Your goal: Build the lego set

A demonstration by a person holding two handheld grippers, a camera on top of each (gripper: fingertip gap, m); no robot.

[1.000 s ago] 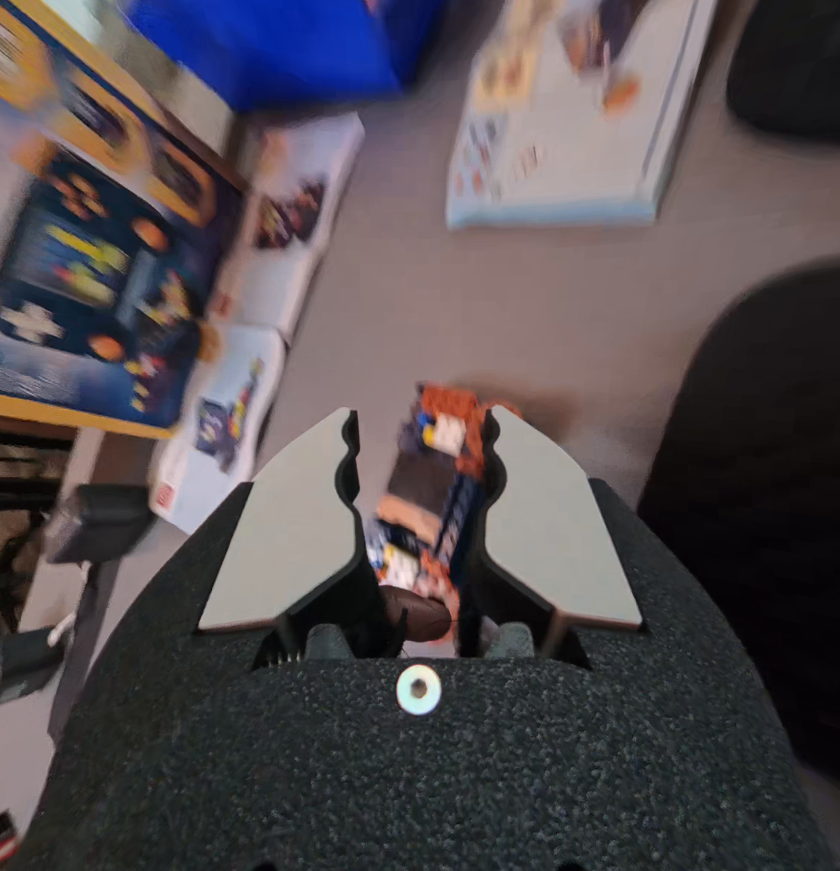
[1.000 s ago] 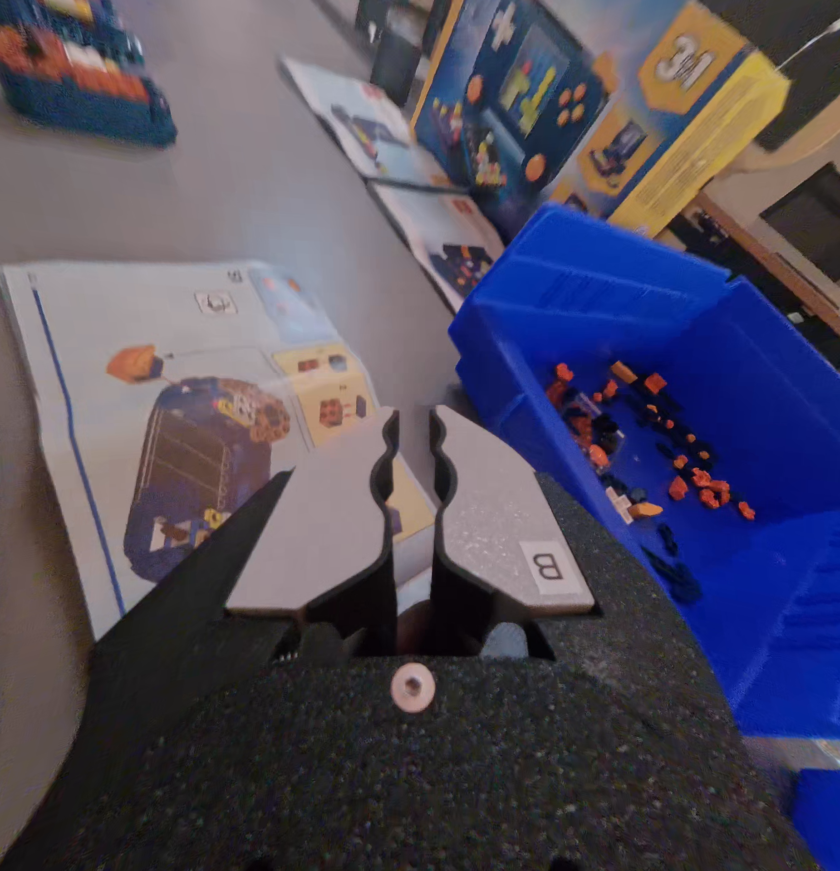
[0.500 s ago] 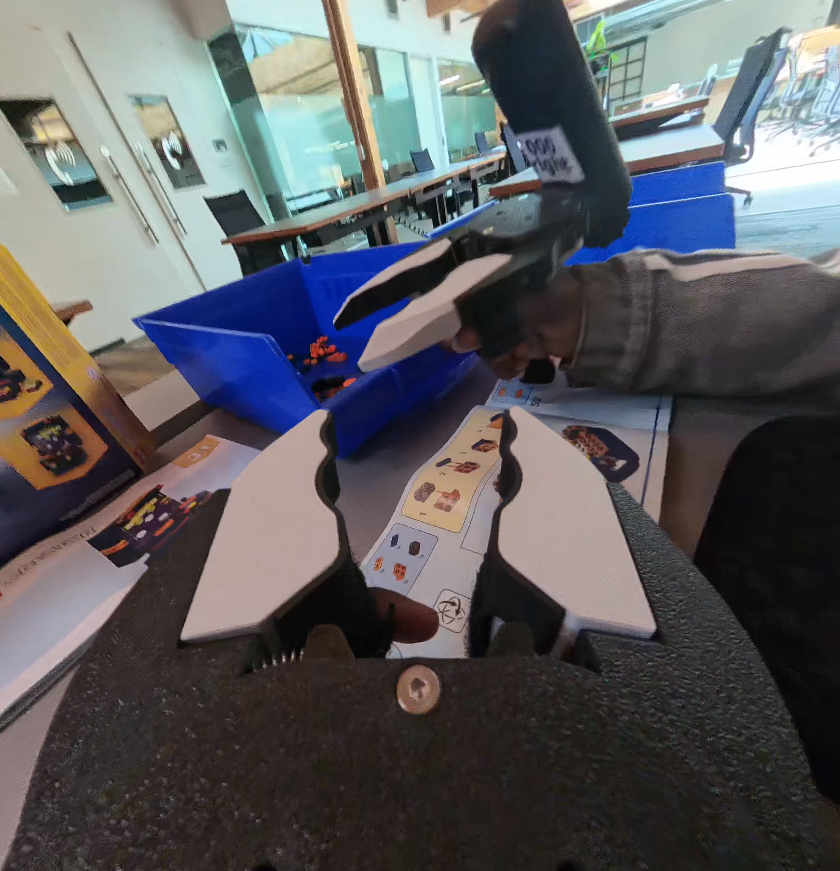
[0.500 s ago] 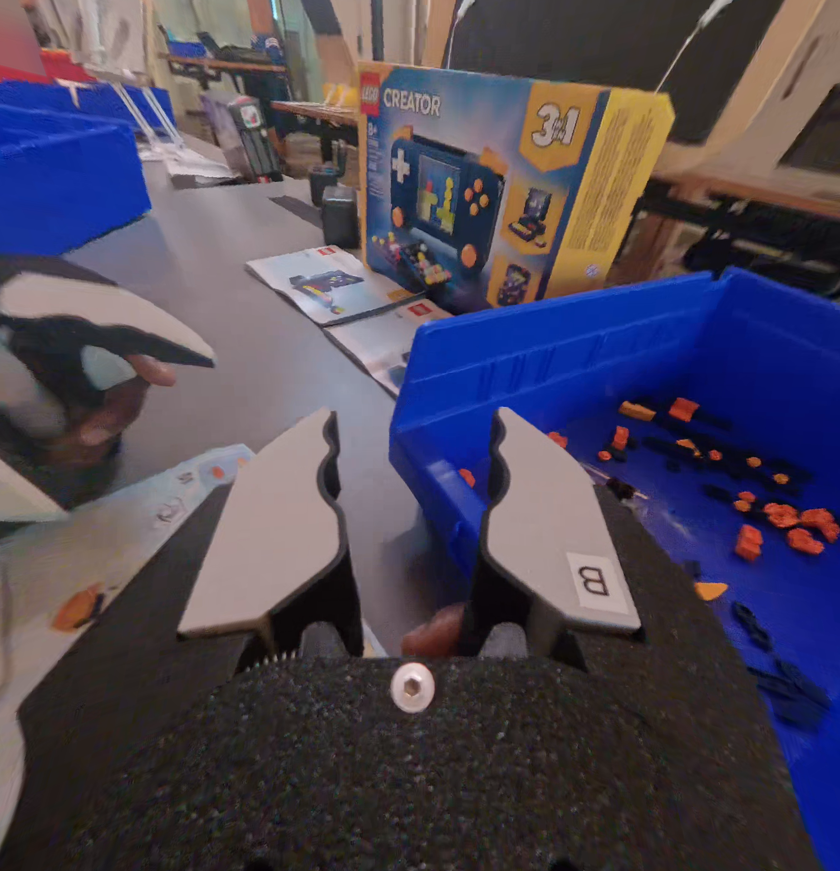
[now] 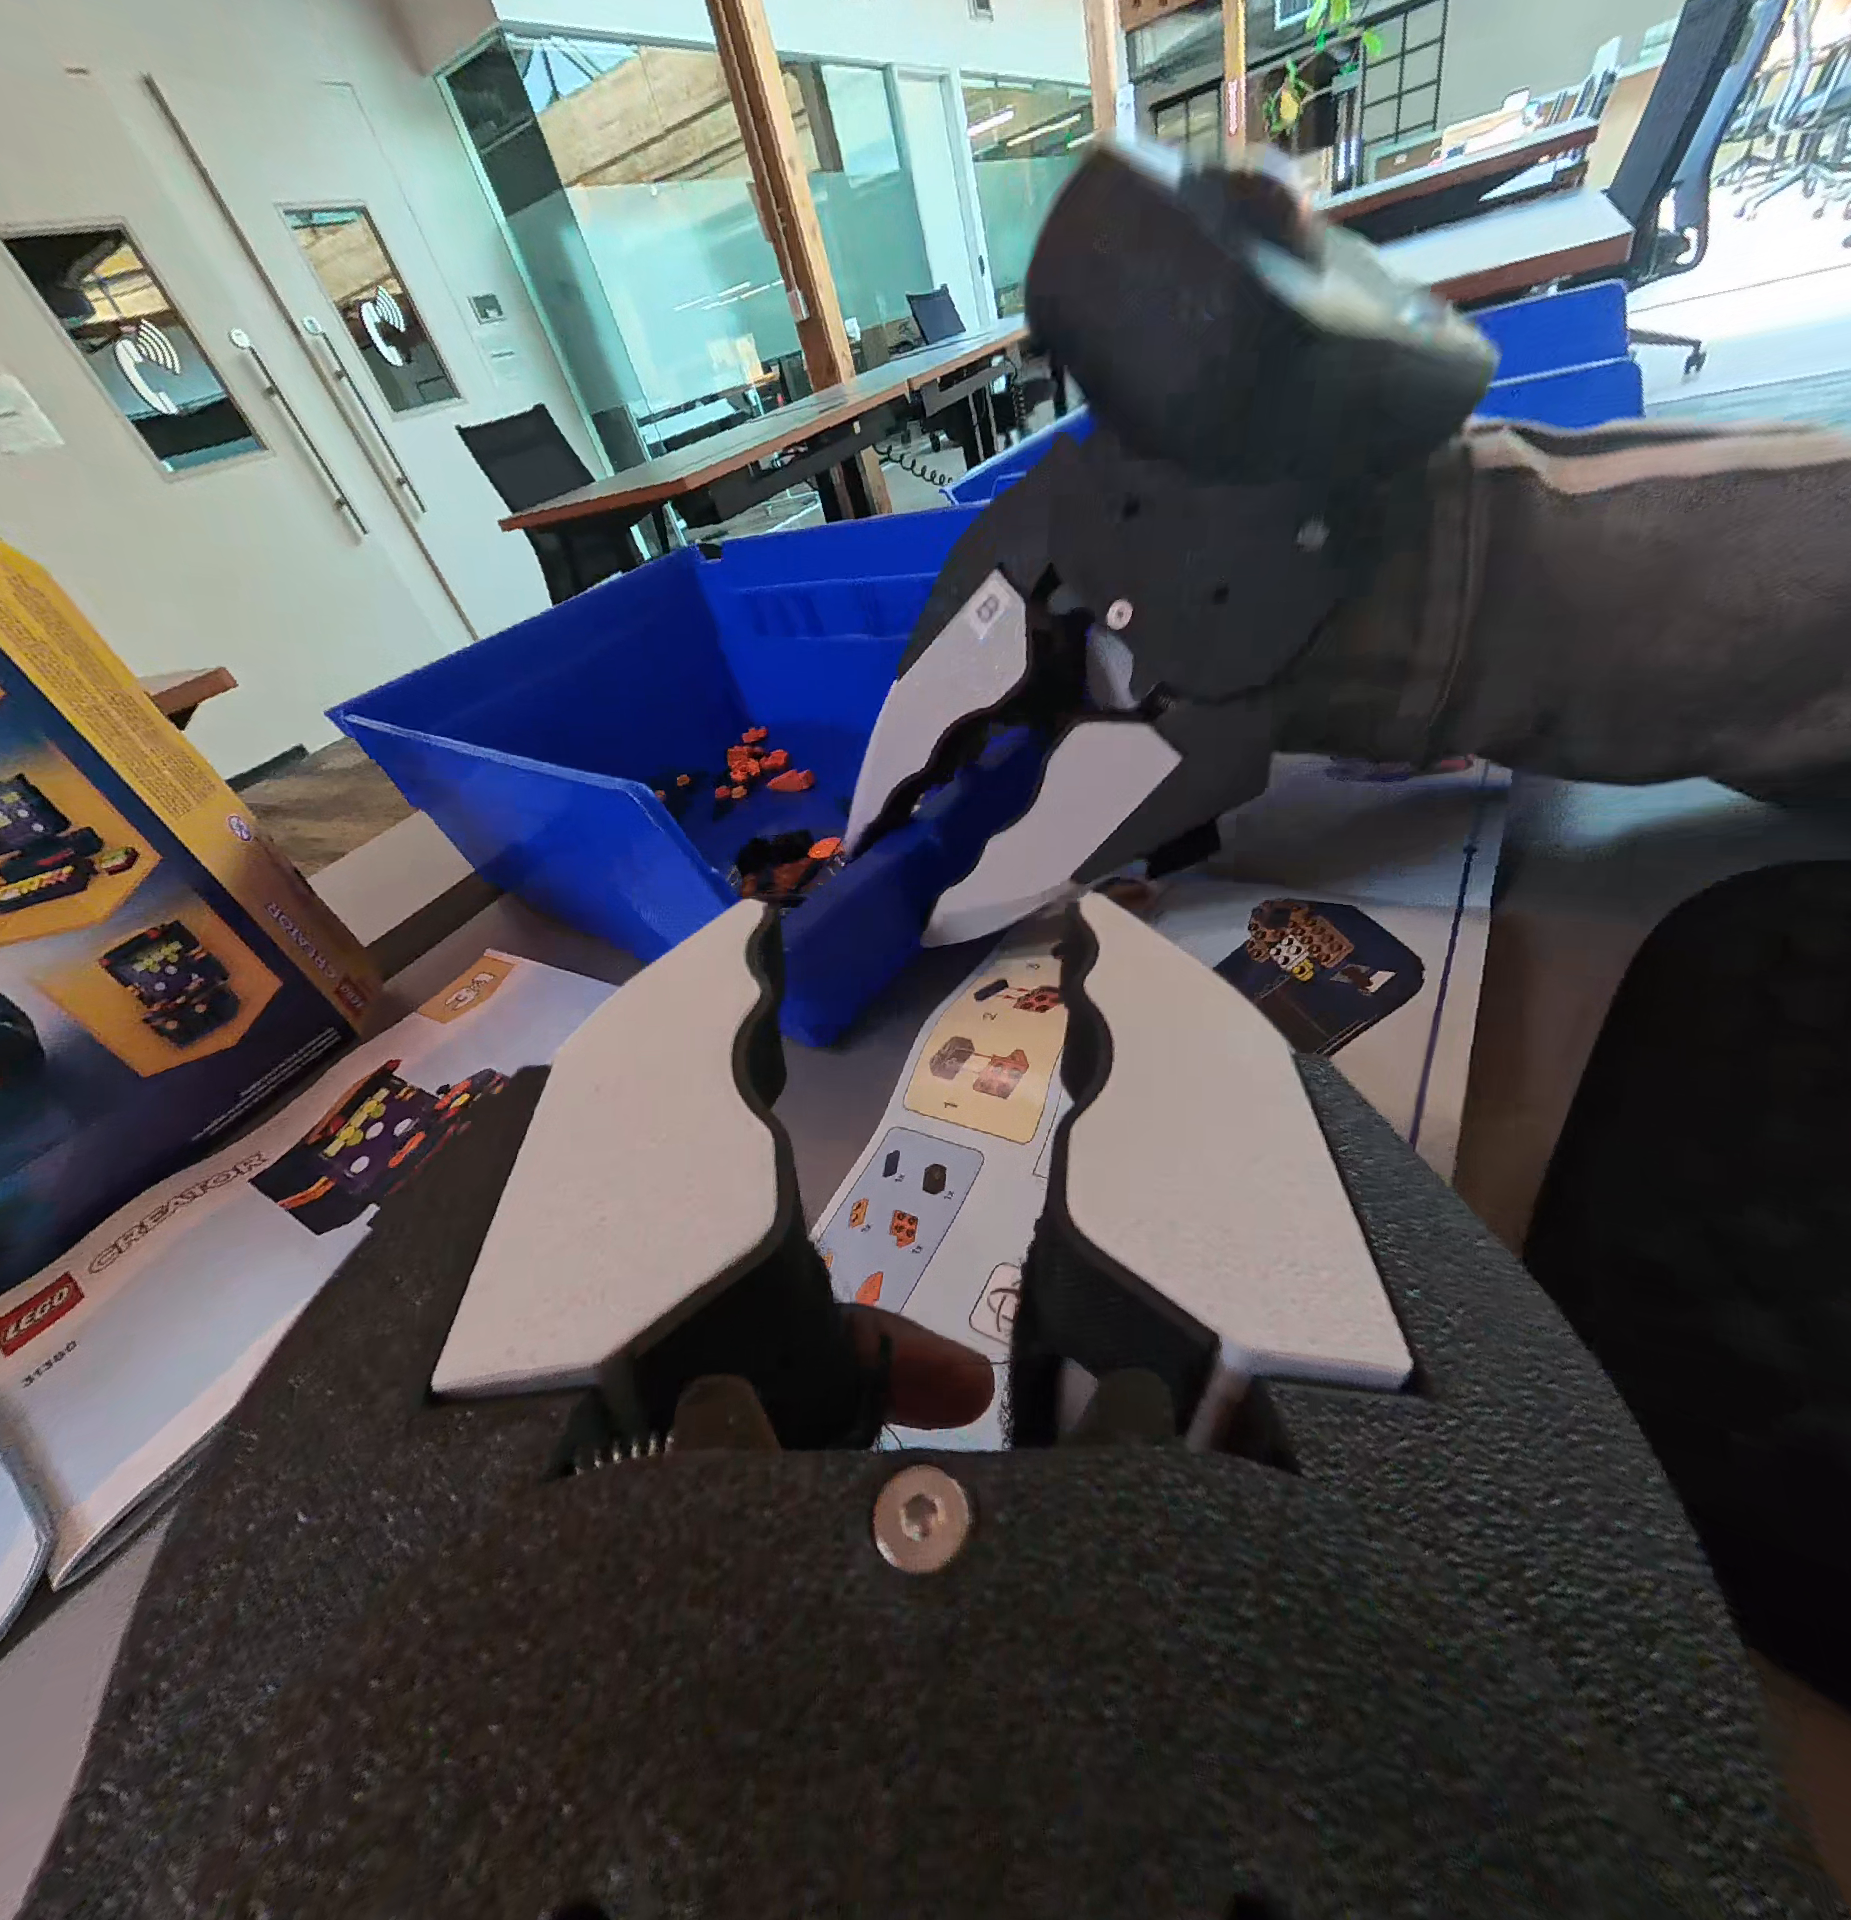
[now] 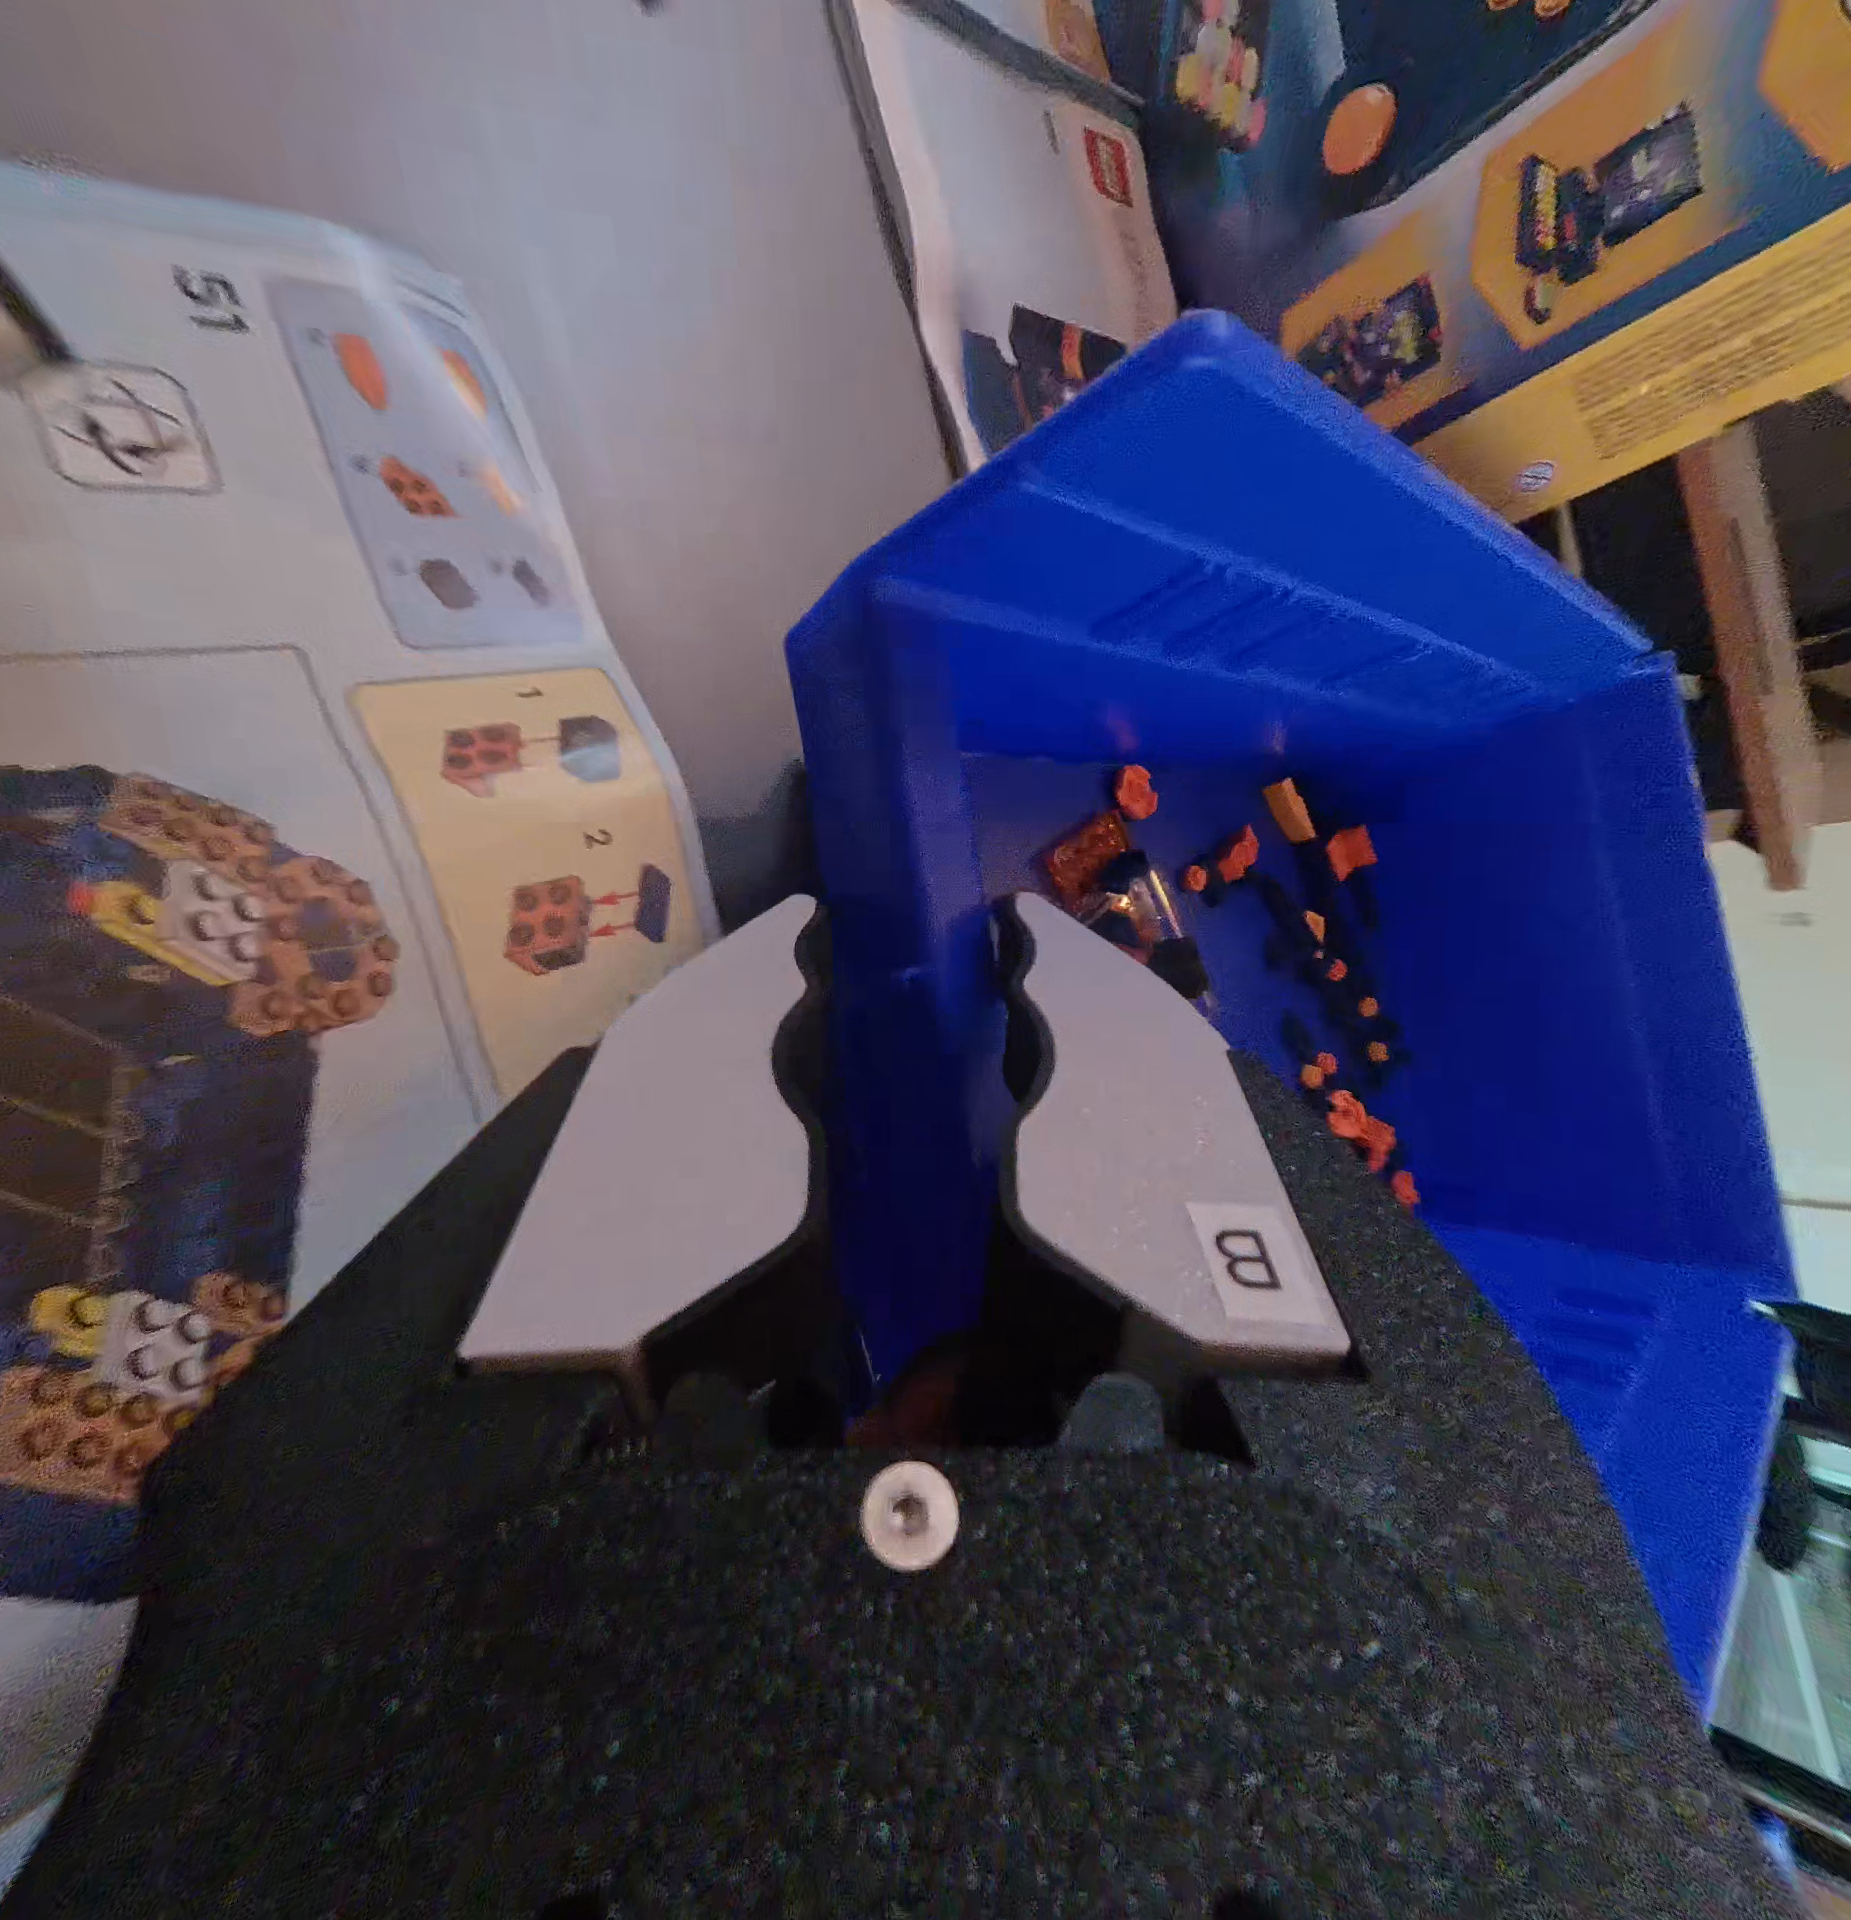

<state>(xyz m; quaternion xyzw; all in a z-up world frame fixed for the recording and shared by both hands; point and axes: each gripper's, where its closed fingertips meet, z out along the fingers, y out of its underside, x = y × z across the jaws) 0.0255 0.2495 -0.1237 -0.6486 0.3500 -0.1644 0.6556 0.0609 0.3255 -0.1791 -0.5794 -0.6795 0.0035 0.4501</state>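
Right tool [image 6: 905,935] tilted, clamping blue bin [image 6: 1316,644] wall, left tool [image 5: 916,935] level, open, bare.

Blue plastic bin [image 6: 1420,644] tipped up on the table — its near wall sits between the right gripper [image 6: 905,935] fingers, pads pressed on both faces; small orange and dark bricks [image 6: 1274,914] scattered inside, sliding toward the low corner; an open instruction booklet [image 6: 277,644] lies just beside it.
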